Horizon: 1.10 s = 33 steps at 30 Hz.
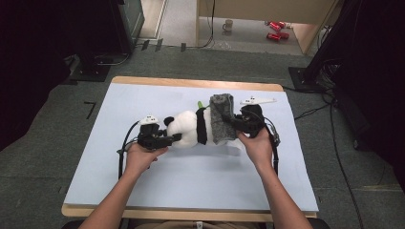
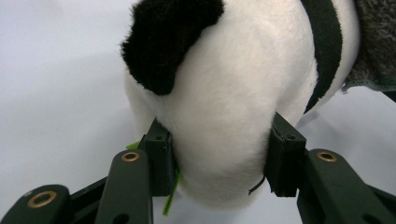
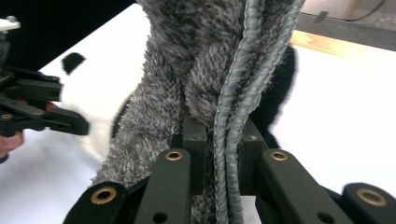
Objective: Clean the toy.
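A plush panda (image 1: pixel 188 128) lies on its side in the middle of the pale blue surface (image 1: pixel 191 181), head toward the person's left. A grey fuzzy garment (image 1: pixel 221 119) wraps its lower body, so the legs are hidden under the fabric in the high view.

The left gripper (image 1: pixel 174 139) has its jaws part-way closed on the panda's white head; in the left gripper view the pads press into the plush (image 2: pixel 219 116) from both sides, denting it. One black ear (image 2: pixel 168 37) shows at the top of that view, cut off by the frame edge, and the face is turned away and cannot be made out. A thin green strand (image 2: pixel 172 191) hangs beside one jaw; what it belongs to is unclear. In the high view a green tip (image 1: pixel 201 104) pokes out behind the panda's back.

The right gripper (image 1: pixel 237 125) has its jaws pinched nearly together on the garment's thick ribbed edge (image 3: pixel 233 140), which runs up between the pads as twin cords. The fuzzy grey cloth (image 3: pixel 187 56) bulks up just behind the jaws and covers most of the panda there; a patch of black plush (image 3: pixel 280 93) peeks past it. The left gripper appears at the left edge of that view, blurred.

A grey plate (image 1: pixel 258 100) tops the right gripper, and the hand beneath hides the gripper's rear.
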Each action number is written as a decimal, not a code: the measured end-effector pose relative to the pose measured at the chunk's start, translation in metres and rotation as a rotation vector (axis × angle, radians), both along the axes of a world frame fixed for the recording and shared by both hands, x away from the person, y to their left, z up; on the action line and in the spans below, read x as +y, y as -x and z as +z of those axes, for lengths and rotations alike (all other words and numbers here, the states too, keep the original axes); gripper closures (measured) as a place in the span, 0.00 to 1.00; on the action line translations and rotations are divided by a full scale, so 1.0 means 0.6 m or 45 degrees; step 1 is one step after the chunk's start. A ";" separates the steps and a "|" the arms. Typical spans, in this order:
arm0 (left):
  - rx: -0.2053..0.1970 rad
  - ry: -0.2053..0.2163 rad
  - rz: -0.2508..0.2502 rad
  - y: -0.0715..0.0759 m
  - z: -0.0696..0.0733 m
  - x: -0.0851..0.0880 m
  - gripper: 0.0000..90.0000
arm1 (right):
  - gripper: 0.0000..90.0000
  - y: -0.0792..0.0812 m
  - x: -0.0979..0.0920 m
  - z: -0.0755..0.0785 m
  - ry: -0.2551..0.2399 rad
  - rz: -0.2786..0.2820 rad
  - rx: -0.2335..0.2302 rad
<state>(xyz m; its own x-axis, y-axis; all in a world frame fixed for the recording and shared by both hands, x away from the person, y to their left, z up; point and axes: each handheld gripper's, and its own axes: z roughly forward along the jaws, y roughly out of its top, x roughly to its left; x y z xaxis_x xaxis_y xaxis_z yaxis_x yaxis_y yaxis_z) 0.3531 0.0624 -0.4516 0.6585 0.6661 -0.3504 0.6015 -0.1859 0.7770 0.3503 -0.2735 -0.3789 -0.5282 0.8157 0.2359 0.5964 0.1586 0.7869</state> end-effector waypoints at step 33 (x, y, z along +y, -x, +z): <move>-0.042 -0.027 0.043 0.014 -0.003 -0.009 0.58 | 0.89 0.016 0.106 0.026 -0.130 0.266 0.033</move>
<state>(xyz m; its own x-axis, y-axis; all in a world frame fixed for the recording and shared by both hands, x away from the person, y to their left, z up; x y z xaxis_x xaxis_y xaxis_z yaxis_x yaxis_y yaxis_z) 0.3446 0.0569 -0.4534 0.6462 0.6953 -0.3145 0.5820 -0.1825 0.7924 0.3409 -0.2099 -0.3630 -0.6758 0.6606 0.3271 0.5792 0.2014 0.7900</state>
